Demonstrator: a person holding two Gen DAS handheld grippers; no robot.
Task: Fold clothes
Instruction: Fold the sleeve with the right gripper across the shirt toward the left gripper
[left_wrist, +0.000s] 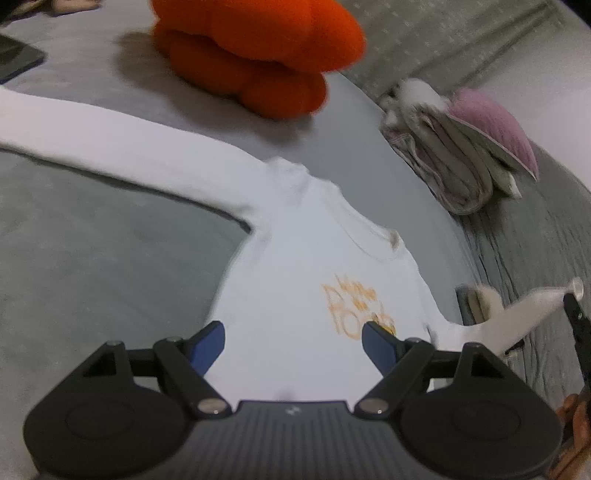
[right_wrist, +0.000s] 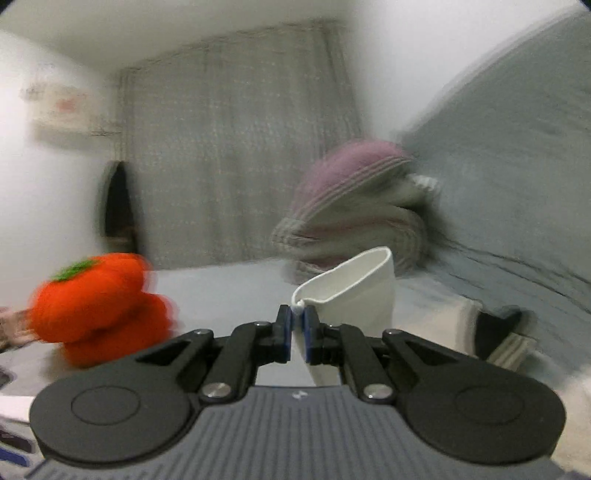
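A white long-sleeved shirt (left_wrist: 295, 258) with an orange print lies flat on the grey bed (left_wrist: 92, 258), one sleeve stretched out to the left. My left gripper (left_wrist: 293, 341) hovers open over its chest, blue pads apart, nothing between them. The other sleeve (left_wrist: 517, 314) is lifted at the right, held at its cuff by my right gripper (left_wrist: 572, 295). In the right wrist view my right gripper (right_wrist: 298, 325) is shut on the white sleeve cuff (right_wrist: 351, 291), which curls open above the fingers.
An orange pumpkin plush (left_wrist: 258, 51) sits on the bed beyond the shirt. A folded pink and beige blanket pile (left_wrist: 465, 147) lies at the right by a grey duvet (right_wrist: 517, 184). A dark phone (left_wrist: 14, 59) rests at far left. A grey curtain (right_wrist: 229, 166) hangs behind.
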